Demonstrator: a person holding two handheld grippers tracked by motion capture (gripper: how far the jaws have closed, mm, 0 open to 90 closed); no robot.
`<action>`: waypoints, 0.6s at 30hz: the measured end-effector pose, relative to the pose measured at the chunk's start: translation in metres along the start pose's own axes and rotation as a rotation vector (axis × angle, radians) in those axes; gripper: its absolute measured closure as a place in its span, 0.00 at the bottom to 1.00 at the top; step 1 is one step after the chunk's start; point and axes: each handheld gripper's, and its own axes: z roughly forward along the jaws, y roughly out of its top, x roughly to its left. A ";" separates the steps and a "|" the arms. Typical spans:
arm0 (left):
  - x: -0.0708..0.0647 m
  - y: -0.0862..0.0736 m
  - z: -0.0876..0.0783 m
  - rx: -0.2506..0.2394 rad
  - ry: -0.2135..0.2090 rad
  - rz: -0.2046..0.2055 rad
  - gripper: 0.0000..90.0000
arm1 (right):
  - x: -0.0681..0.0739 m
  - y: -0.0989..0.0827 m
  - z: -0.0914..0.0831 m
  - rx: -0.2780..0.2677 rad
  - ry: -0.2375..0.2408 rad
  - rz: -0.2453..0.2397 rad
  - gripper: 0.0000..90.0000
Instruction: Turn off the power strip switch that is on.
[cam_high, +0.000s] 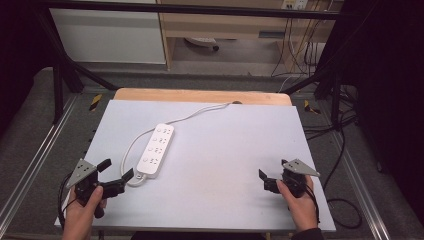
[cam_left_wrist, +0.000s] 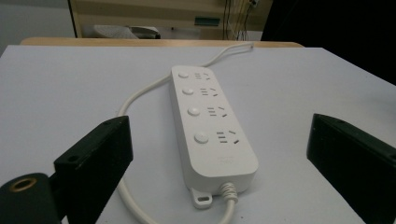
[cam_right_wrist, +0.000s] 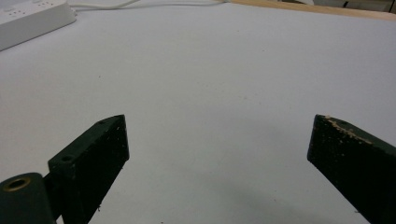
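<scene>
A white power strip (cam_high: 156, 150) with several sockets and round buttons lies left of centre on the white table (cam_high: 225, 155), and its white cable (cam_high: 200, 112) runs off to the far edge. My left gripper (cam_high: 116, 169) sits just left of the strip's near end, open and holding nothing. In the left gripper view the strip (cam_left_wrist: 210, 121) lies ahead between the wide-apart jaws of the left gripper (cam_left_wrist: 219, 125), apart from both. My right gripper (cam_high: 272, 171) is open near the front right. In the right gripper view the right gripper (cam_right_wrist: 219, 123) spans bare tabletop, with the strip's corner (cam_right_wrist: 28, 18) far off.
The cable loops (cam_high: 131, 150) beside the strip's left side and near end. A wooden edge (cam_high: 200, 95) borders the table's far side. Black frame bars (cam_high: 65, 65) and loose cables (cam_high: 345, 145) flank the table, with carpeted floor around it.
</scene>
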 end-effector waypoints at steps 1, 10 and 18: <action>0.000 0.001 0.001 0.011 0.003 0.001 0.07 | 0.000 0.000 0.000 -0.003 -0.001 0.001 0.06; -0.001 0.013 0.004 0.011 -0.004 0.004 0.07 | 0.003 0.001 0.000 0.003 0.001 -0.022 0.06; -0.005 0.023 0.007 0.007 -0.003 0.032 0.08 | 0.005 0.001 0.000 0.016 0.008 -0.031 0.05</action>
